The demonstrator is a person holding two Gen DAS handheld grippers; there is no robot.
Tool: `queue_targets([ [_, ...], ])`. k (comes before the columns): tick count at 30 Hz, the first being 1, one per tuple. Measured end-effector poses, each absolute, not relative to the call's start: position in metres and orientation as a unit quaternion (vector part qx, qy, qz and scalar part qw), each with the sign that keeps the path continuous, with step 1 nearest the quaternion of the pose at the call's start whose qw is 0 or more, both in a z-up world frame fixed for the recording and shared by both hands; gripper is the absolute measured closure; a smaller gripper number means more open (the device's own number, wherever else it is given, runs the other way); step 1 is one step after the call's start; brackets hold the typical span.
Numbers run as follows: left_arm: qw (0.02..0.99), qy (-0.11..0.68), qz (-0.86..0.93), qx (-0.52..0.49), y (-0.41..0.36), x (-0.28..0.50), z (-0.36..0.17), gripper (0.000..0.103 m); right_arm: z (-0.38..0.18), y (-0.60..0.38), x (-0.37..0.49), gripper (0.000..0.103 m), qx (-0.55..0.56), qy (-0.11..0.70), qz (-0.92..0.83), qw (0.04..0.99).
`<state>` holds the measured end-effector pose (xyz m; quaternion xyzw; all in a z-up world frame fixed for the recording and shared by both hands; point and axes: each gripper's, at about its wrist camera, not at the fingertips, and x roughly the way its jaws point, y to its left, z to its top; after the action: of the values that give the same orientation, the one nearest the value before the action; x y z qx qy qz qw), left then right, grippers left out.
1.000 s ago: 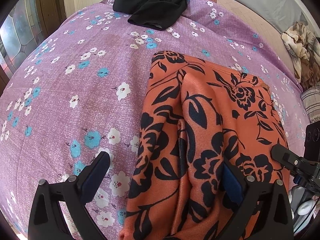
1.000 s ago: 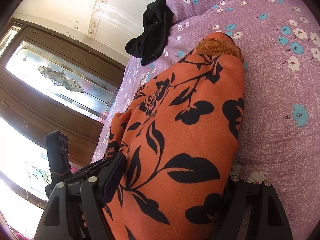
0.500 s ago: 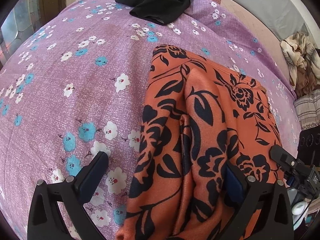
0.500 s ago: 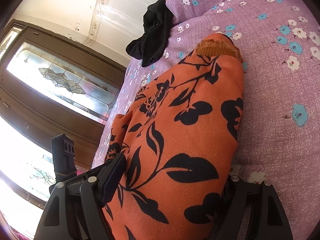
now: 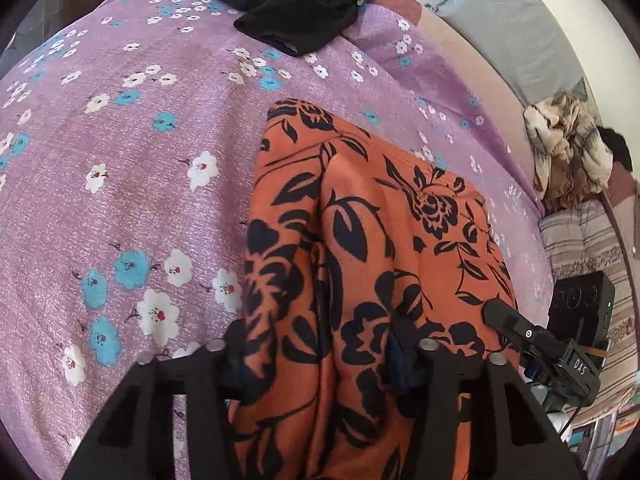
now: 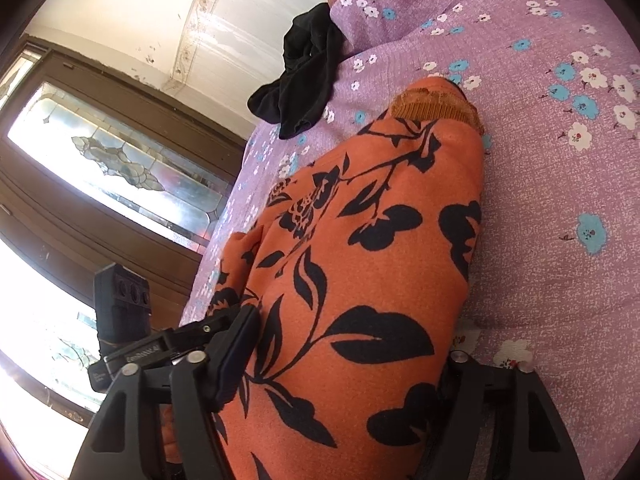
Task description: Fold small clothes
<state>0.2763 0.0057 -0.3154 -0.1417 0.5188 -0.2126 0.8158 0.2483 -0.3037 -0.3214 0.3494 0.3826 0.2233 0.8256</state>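
Open bedsheet [image 5: 132, 184] left of orange garment [image 5: 360, 248]: clear passage there. Far edge blocked by black cloth [image 5: 296, 8], well apart from garment. Right side crowded: beige cloth heap [image 5: 568, 152], striped bedding [image 5: 584, 240], right gripper [image 5: 520, 336] close alongside. In right view, bare sheet right of garment free; window [image 6: 120, 168] beyond bed edge on left.
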Motion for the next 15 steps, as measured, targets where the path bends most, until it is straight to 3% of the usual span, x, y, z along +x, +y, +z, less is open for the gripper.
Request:
queue_targets([
  [7,0.832,0.498,-0.212,-0.124,-0.001,0.267,-0.302,0.065,-0.294,-0.297,0.238,0.054,0.303,0.353,0.225,0.856],
  [15,0.839,0.474,-0.249,-0.095,-0.041,0.231,-0.264,0.066,-0.263,-0.319,0.201,0.056,0.302,0.322,0.218,0.871],
])
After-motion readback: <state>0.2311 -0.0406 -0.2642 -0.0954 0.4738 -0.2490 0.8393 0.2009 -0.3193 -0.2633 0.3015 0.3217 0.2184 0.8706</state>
